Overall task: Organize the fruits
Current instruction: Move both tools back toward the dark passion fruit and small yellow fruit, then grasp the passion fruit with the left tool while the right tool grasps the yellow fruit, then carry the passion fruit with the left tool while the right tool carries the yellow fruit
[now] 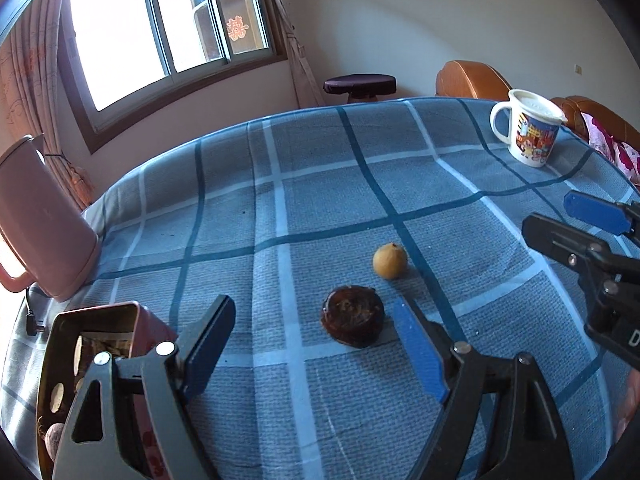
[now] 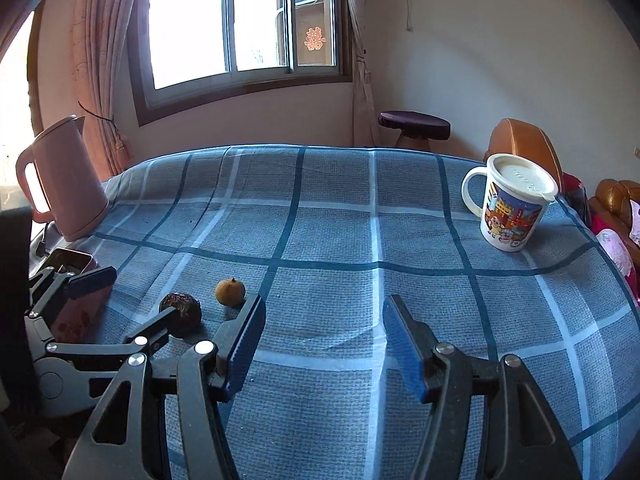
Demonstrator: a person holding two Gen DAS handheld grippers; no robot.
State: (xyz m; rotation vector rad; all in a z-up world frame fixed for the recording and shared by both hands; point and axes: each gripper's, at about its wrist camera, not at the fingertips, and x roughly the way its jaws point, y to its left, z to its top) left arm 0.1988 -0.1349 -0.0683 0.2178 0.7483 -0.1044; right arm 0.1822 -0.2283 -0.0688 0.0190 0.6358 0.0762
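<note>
Checked tablecloth (image 1: 320,168), left claw (image 1: 316,344) spread before dark fruit (image 1: 352,321), right claw (image 2: 324,344) spread, empty

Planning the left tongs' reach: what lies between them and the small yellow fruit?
The dark round fruit lies between the left tongs and the yellow fruit, shown in the left wrist view.

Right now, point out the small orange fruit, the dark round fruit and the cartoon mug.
small orange fruit (image 1: 390,261), left wrist view, middle.
dark round fruit (image 1: 352,316), left wrist view, top face.
cartoon mug (image 2: 510,212), right wrist view, printed side.
</note>
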